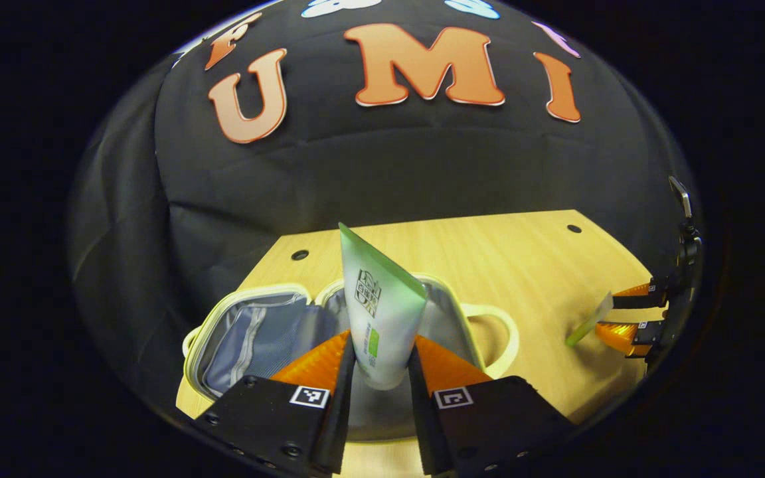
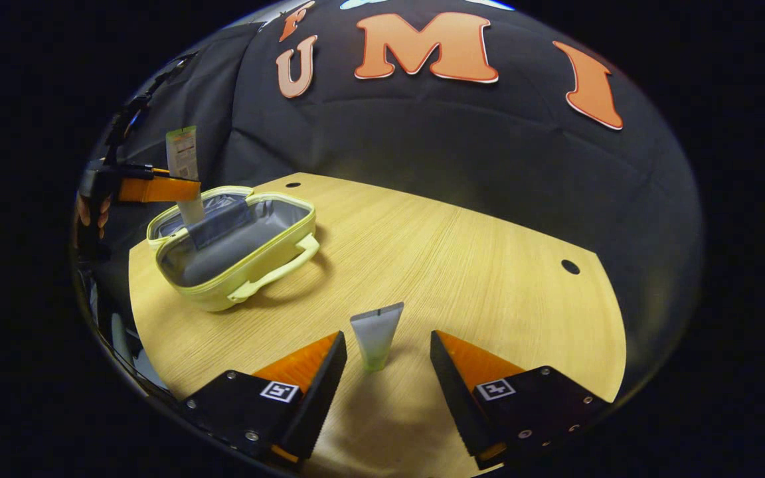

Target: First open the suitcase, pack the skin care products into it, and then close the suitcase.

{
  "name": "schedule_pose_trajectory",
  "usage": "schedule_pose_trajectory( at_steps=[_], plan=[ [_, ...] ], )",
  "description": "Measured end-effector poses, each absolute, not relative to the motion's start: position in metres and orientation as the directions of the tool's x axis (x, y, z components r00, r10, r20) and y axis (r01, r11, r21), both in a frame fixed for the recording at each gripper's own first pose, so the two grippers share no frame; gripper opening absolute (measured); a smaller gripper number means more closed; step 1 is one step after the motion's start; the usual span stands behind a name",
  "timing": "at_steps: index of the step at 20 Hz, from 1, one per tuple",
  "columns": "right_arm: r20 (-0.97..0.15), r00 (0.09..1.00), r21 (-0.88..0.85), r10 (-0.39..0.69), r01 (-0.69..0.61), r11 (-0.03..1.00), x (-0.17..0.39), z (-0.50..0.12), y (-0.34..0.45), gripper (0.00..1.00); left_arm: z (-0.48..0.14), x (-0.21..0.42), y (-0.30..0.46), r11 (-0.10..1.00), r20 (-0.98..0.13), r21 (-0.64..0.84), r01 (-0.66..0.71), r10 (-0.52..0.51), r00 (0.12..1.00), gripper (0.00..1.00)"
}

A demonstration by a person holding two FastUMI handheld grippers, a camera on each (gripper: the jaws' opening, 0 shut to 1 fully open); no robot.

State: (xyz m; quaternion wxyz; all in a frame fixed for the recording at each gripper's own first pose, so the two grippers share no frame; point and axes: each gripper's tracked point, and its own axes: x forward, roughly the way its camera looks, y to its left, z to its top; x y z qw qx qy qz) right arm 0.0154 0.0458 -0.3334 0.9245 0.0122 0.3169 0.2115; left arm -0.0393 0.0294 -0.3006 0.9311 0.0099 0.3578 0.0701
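Note:
A small pale yellow suitcase (image 1: 223, 312) lies open on the wooden table (image 1: 522, 259), showing its grey lining. My left gripper (image 1: 382, 342) is shut on a white and green tube (image 1: 379, 299), held upright with its cap down just above the open case. In the right gripper view that left gripper (image 2: 163, 189) hangs over the suitcase (image 2: 250, 265) at far left with the tube (image 2: 182, 149) in it. A smaller green tube (image 2: 376, 338) stands on its cap on the table between the fingers of my open right gripper (image 2: 388, 345), with gaps on both sides.
The suitcase's handle (image 2: 276, 269) points toward the table's middle. Small round holes (image 2: 570, 267) sit in the tabletop near its edges. A hand (image 2: 87, 219) holds the left gripper at far left. The black cloth wall stands behind the table.

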Motion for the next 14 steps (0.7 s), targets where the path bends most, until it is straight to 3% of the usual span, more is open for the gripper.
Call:
schedule_pose_trajectory(
  at_steps=[1,4,9,10,14],
  plan=[
    [-0.582,0.704,0.162,0.408,-0.391,0.906,0.017,-0.336,0.048,0.67,-0.305,-0.040,0.035,0.989,-0.680,0.074,-0.132,0.147,0.719,0.44],
    [-0.591,0.679,0.188,0.435,-0.408,0.893,0.018,-0.346,0.057,0.59,-0.327,-0.047,0.053,0.983,-0.743,0.090,-0.157,0.172,0.647,0.43],
    [-0.609,0.653,0.231,0.451,-0.398,0.888,0.018,-0.350,0.067,0.34,-0.360,-0.054,0.058,0.985,-0.819,0.059,-0.162,0.140,0.556,0.43],
    [-0.610,0.650,0.244,0.452,-0.389,0.888,0.017,-0.348,0.068,0.38,-0.366,-0.055,0.058,0.988,-0.837,0.058,-0.146,0.128,0.532,0.43],
    [-0.591,0.667,0.262,0.455,-0.375,0.890,0.013,-0.320,0.080,0.36,-0.388,-0.058,0.058,0.997,-0.888,0.045,-0.071,0.072,0.454,0.43]
  ],
)
